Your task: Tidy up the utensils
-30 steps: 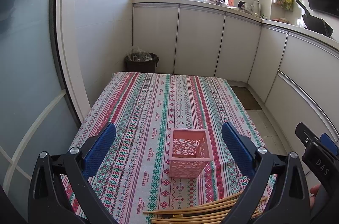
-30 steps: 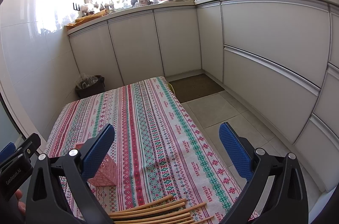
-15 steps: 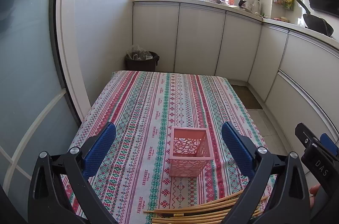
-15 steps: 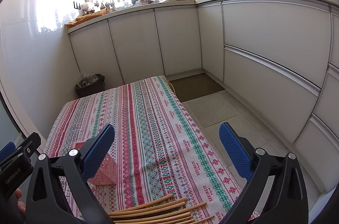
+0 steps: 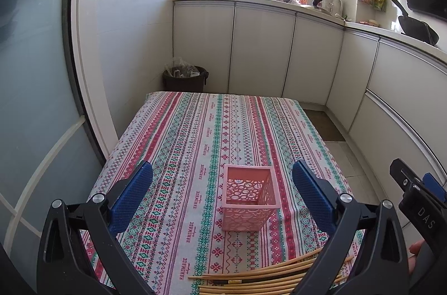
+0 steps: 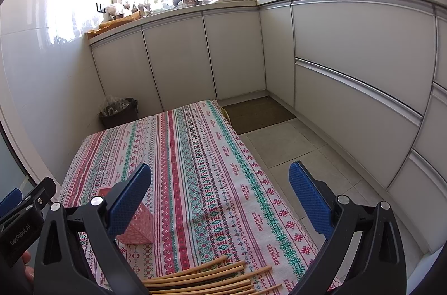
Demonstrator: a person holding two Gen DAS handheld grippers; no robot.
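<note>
A pink perforated basket [image 5: 248, 198] stands upright and empty on the striped tablecloth [image 5: 195, 138]; in the right wrist view it [image 6: 139, 225] is partly behind the left finger. Several wooden chopsticks [image 5: 268, 274] lie in a loose bundle at the near edge, also in the right wrist view [image 6: 206, 278]. My left gripper [image 5: 222, 183] is open and empty, held above the cloth just short of the basket. My right gripper [image 6: 219, 184] is open and empty, to the right of the basket. The right gripper's body [image 5: 419, 200] shows at the left view's right edge.
The table's right edge drops to a tiled floor [image 6: 293, 144] with a brown mat [image 6: 257, 113]. A black waste bin [image 5: 185, 78] stands beyond the far edge. White cabinets [image 6: 349, 71] run along the back and right. A glass door [image 5: 30, 99] is at left.
Both views have shifted slightly; the basket sits a little higher in the left wrist view. Both grippers stay open and empty. Nothing on the table has moved.
</note>
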